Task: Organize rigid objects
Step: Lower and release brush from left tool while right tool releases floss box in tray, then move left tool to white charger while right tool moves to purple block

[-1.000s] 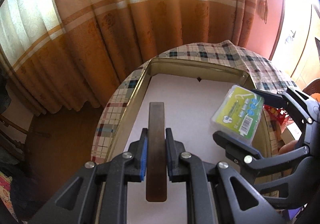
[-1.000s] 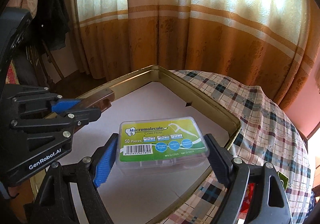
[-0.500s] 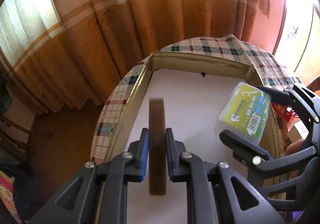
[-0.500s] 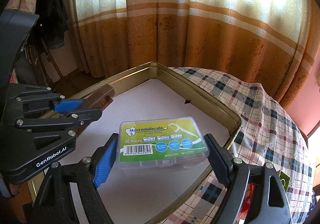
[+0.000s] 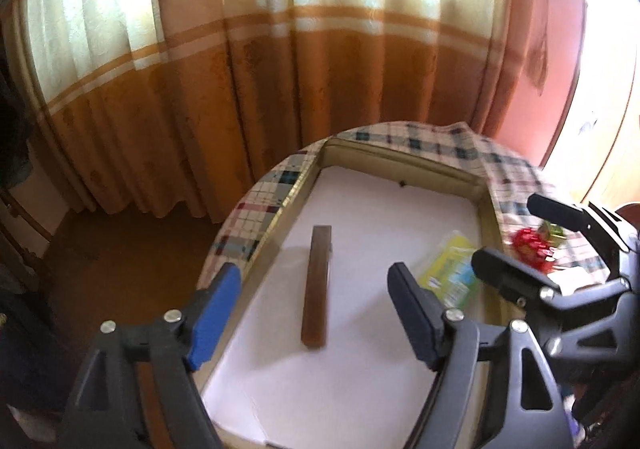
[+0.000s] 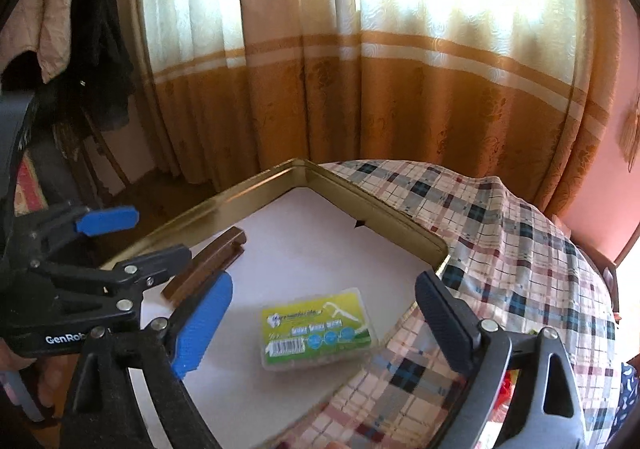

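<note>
A gold-rimmed tray [image 5: 400, 159] [image 6: 376, 207] with a white floor sits on the table. A brown bar [image 5: 316, 285] [image 6: 208, 267] lies flat on its left side. My left gripper [image 5: 314, 313] [image 6: 156, 237] hovers above and behind the bar, its jaws opening, pads clear of it. A clear floss-pick box with a yellow-green label [image 6: 320, 329] [image 5: 448, 273] lies flat on the tray's right side. My right gripper [image 6: 324, 323] [image 5: 516, 233] is raised over it, jaws opening, touching nothing.
A plaid cloth [image 6: 500, 241] covers the table around the tray, with a red packet [image 5: 532, 245] on it at the right. Orange and cream curtains [image 5: 320, 69] hang close behind. Dark clothes [image 6: 100, 49] hang at the far left above the brown floor.
Both grippers have let go. The brown bar and the floss box now lie on the tray floor, and both grippers have drawn back and up with wider jaws.
</note>
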Demonstrator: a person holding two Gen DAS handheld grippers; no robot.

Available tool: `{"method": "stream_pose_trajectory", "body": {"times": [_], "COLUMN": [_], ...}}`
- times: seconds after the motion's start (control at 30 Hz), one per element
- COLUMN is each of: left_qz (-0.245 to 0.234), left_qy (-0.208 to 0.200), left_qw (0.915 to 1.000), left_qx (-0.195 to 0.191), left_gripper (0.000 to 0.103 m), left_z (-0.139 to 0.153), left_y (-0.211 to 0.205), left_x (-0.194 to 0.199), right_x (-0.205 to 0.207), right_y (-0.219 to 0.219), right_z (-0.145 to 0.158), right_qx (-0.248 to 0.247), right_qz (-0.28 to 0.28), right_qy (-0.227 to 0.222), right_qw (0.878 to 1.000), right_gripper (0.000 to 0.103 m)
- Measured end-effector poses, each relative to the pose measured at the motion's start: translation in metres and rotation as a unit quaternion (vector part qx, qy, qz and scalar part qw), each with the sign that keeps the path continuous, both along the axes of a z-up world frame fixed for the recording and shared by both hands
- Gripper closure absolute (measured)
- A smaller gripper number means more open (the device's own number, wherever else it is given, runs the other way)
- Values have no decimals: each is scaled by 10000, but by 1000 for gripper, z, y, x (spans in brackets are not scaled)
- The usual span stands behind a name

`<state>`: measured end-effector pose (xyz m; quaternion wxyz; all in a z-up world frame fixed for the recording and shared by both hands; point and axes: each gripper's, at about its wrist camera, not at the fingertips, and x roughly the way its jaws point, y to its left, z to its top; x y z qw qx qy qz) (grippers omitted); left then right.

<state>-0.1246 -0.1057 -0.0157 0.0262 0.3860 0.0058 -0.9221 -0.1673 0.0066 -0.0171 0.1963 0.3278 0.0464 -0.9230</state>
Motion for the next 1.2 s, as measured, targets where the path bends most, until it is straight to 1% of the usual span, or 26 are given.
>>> {"method": "stream_pose_trajectory", "body": {"times": [0.07,0.13,0.2,0.3,0.37,0.47,0.57,0.73,0.8,0.9,0.97,1.03,1.1,1.17,1.2], "left_qz": [-59,-141,-224,-342,-545,-827,-1030,-1145,-1106,-963,-893,-931,-996,-1066,-1091], "left_qy": [148,272,396,488,493,494,538,618,592,528,517,517,530,505,493], "left_qw": [9999,9995,9989,9981,9971,9949,9929,9911,9915,9937,9945,9942,9934,9927,9925], "left_qx": [-57,-95,-113,-134,-205,-304,-244,-288,-349,-235,-168,-178,-222,-242,-247], "left_gripper": [26,23,15,13,12,12,12,11,11,10,10,10,10,10,10], "left_z": [3,4,4,1,-3,-6,-5,-8,-9,-9,-10,-11,-13,-16,-16], "left_y": [7,16,26,40,57,80,100,117,116,109,106,108,112,117,119], "left_x": [16,33,53,78,95,113,124,140,141,140,139,141,143,144,145], "right_x": [18,37,56,97,123,162,186,192,194,195,195,192,192,192,192], "right_y": [14,32,51,85,103,121,128,116,105,93,91,89,89,88,87], "right_z": [6,8,7,-1,-8,-19,-31,-41,-48,-59,-64,-69,-73,-76,-77], "right_qx": [36,41,34,-42,-146,-116,-122,-160,-196,-137,-185,-159,-145,-145,-145], "right_qz": [-15,-102,-279,-636,-759,-993,-1011,-914,-747,-648,-643,-661,-638,-558,-531], "right_qy": [82,53,28,-131,-273,-355,-444,-540,-619,-662,-701,-723,-754,-748,-731], "right_qw": [10000,9999,9996,9979,9966,9944,9938,9942,9951,9956,9953,9951,9950,9955,9958], "right_gripper": [9,9,9,9,9,9,9,9,9,11,17,19,25,36,39]}}
